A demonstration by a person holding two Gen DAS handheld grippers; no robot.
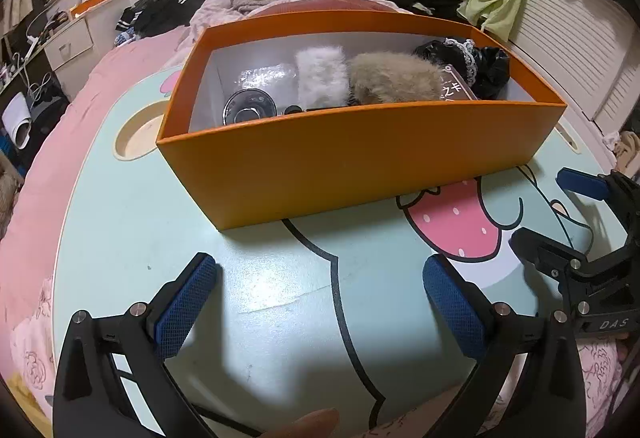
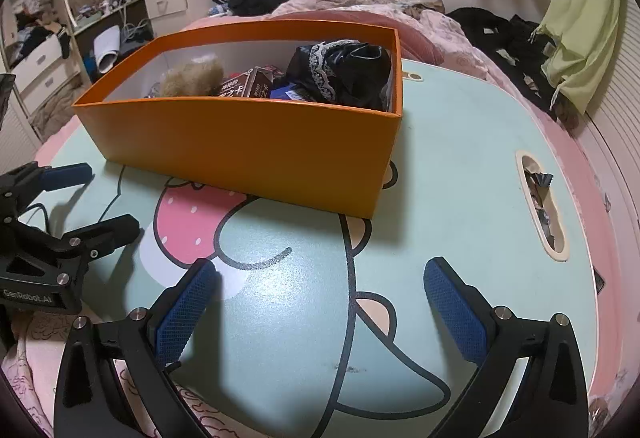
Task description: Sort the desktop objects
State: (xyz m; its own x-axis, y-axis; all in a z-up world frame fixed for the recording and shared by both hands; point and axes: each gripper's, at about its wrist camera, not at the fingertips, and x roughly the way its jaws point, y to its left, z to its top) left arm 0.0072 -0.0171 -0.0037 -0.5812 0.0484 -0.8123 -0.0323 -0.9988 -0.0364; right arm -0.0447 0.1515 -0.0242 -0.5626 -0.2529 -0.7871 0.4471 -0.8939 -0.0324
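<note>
Two black hand-held grippers with blue mesh pads, left gripper point(image 1: 320, 302) and right gripper point(image 2: 320, 302), both spread wide and empty, low over the near edge of the mint-green cartoon-printed tabletop point(image 1: 280, 302). Nothing loose visible on the tabletop. Sorted things already inside the orange rectangular cardboard box point(image 1: 360, 165) at the middle: white fluffy pouch point(image 1: 322, 77), tan fluffy pouch point(image 1: 396, 79), black lace-trimmed fabric bundle point(image 2: 348, 73), brown carton point(image 2: 250, 85). Likely risks: bumping the light box askew, clashing the side-by-side grippers. Cluttered pink bedding point(image 1: 36, 238) all around.
</note>
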